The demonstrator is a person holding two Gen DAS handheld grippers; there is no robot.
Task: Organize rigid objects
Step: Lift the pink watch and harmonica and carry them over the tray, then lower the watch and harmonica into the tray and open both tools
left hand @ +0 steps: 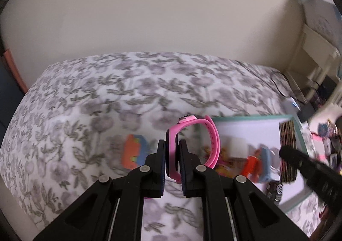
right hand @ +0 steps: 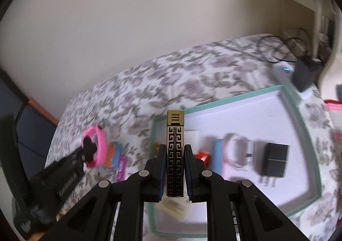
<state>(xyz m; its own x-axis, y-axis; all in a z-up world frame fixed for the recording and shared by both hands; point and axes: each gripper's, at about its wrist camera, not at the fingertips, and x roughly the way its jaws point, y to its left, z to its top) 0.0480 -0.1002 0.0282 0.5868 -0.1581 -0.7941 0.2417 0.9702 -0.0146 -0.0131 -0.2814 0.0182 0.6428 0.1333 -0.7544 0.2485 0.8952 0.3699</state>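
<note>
My left gripper [left hand: 172, 144] is shut on a pink watch [left hand: 198, 132], clamping its dark face while the strap loops out to the right above the flowered bedspread. My right gripper [right hand: 175, 148] is shut on a slim black-and-gold patterned lighter [right hand: 175, 134], held upright over the left rim of a teal-edged white tray [right hand: 297, 110]. The right wrist view also shows the left gripper [right hand: 88, 153] with the pink watch [right hand: 100, 144] at left. The left wrist view catches the right gripper's arm [left hand: 310, 168] and the lighter [left hand: 287, 134] over the tray [left hand: 299, 125].
The tray holds a black plug charger [right hand: 274, 159], a coiled white cable [right hand: 237, 151], a blue item [right hand: 218, 153], a red piece [right hand: 203, 156] and a cream block [right hand: 173, 206]. An orange-and-blue toy [left hand: 134, 151] lies on the bedspread. A black adapter [right hand: 303, 74] and cords sit far right by white furniture.
</note>
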